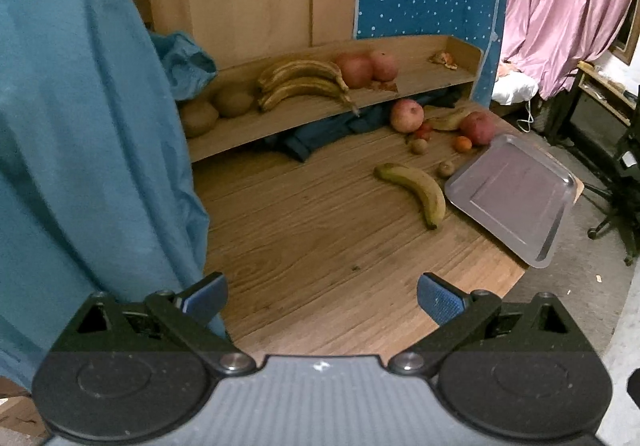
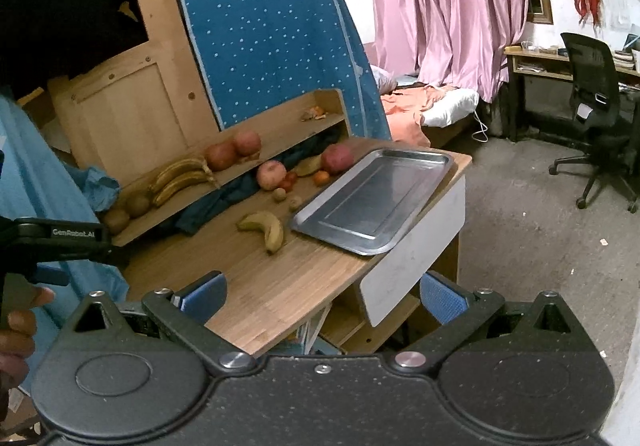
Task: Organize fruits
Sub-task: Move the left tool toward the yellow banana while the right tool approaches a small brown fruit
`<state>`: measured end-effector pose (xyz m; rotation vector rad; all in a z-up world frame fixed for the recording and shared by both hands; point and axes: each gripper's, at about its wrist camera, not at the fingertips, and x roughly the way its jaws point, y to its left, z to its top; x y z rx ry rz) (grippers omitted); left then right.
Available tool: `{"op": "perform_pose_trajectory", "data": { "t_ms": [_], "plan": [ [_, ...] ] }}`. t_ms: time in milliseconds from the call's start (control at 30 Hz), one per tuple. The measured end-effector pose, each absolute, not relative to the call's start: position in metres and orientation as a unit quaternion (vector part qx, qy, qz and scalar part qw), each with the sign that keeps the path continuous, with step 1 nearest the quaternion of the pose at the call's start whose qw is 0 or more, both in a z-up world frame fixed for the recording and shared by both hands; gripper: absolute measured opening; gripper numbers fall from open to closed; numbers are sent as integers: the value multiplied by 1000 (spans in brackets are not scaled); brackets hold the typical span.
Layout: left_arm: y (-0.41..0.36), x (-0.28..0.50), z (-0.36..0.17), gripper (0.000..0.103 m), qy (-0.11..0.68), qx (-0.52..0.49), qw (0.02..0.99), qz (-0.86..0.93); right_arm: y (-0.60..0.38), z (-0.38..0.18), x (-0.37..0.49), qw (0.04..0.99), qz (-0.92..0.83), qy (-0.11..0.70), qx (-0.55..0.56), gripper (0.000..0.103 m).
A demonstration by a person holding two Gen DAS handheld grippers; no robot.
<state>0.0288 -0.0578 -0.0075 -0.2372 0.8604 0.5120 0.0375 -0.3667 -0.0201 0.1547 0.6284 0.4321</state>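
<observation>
A yellow-green banana lies on the wooden table beside an empty steel tray. Behind it sit two red apples, small kiwis, an orange and another banana. On the low shelf rest a banana bunch, two apples and brown fruits. My left gripper is open above the table's near part. My right gripper is open, back from the table's corner. Both hold nothing.
Blue cloth hangs close at the left. The tray overhangs the table's right edge. A starred blue board leans behind the shelf. A person's hand grips the other tool. An office chair and bed stand beyond.
</observation>
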Motion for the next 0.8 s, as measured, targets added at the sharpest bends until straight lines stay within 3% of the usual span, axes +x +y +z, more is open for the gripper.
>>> {"op": "perform_pose_trajectory", "data": {
  "t_ms": [267,800],
  "plan": [
    [-60,100,-35,103,445,-121,853,244,-363,-34,85,918,258,300,32,102],
    [-25,279,-93,103,485,-150,832,224,-299,-55,275,870,345,349,-42,102]
  ]
}}
